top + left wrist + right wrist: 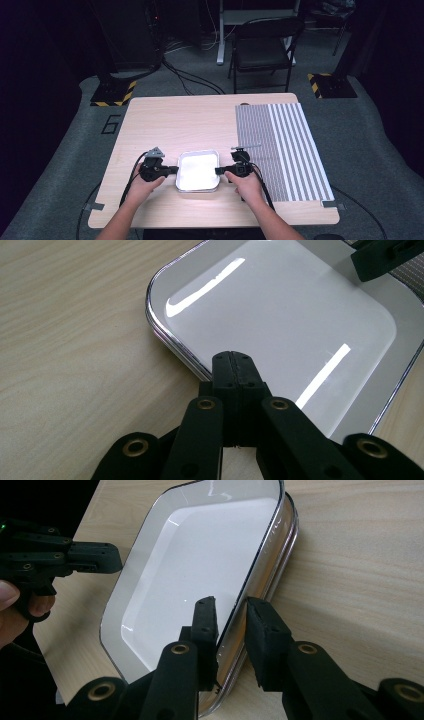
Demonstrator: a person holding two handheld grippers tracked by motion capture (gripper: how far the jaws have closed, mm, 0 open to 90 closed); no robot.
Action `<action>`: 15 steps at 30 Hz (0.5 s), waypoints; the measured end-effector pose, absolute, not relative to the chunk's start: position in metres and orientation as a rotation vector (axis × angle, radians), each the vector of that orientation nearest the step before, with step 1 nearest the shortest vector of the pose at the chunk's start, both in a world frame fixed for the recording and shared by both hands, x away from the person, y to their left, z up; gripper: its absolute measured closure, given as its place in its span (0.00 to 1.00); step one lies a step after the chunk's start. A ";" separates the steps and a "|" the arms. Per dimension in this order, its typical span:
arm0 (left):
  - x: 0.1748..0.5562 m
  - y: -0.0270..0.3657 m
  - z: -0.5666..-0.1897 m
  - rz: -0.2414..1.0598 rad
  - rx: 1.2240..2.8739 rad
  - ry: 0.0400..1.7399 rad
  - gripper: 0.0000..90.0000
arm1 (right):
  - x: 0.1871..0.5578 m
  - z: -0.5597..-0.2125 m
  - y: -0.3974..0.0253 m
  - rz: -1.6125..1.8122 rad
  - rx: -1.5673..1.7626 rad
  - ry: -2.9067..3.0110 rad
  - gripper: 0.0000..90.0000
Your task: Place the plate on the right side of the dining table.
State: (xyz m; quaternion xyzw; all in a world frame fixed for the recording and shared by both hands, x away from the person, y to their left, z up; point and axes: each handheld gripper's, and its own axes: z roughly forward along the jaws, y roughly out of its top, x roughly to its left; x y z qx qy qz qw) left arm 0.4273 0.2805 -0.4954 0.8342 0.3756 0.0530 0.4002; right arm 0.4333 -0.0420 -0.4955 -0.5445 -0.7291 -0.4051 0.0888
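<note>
A shallow metal tray point(198, 171) with rounded corners and a bright, polished rim sits on the pale wooden surface point(165, 125), held between the two grippers. Nothing lies inside it; its flat white floor carries only streaks of reflected light.

In the left gripper view, the left gripper point(233, 371) has its fingers point(224, 374) pressed together, and their tips lie over the tray's near rim. Whether a lip of the rim is pinched between them cannot be made out, since the fingers hide that spot. The tray spreads out ahead of the fingers, and the tip of the other gripper shows at its far edge, top right.

In the right gripper view, the right gripper point(231, 625) has its fingers point(206, 622) apart, straddling the tray's side wall: one finger stands inside, over the white floor, the other outside on the surface side. A visible gap remains between the outer finger and the wall. Beyond the tray, to the upper left of these fingers, the left gripper reaches the opposite edge, with a hand point(11, 611) behind it.

From the high view, a striped grey mat point(282, 150) covers the surface just outside the right gripper point(218, 170), and a folding chair point(264, 47) stands on the floor beyond the surface
</note>
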 end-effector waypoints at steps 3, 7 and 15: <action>0.427 0.281 -0.495 0.134 2.110 0.951 1.00 | 0.433 -0.495 -0.041 -1.200 -1.627 -2.185 0.83; 0.427 0.281 -0.496 0.133 2.106 0.953 1.00 | 0.433 -0.493 -0.037 -1.197 -1.640 -2.224 0.83; 0.427 0.280 -0.496 0.140 2.102 0.956 1.00 | 0.433 -0.493 -0.036 -1.204 -1.642 -2.236 0.84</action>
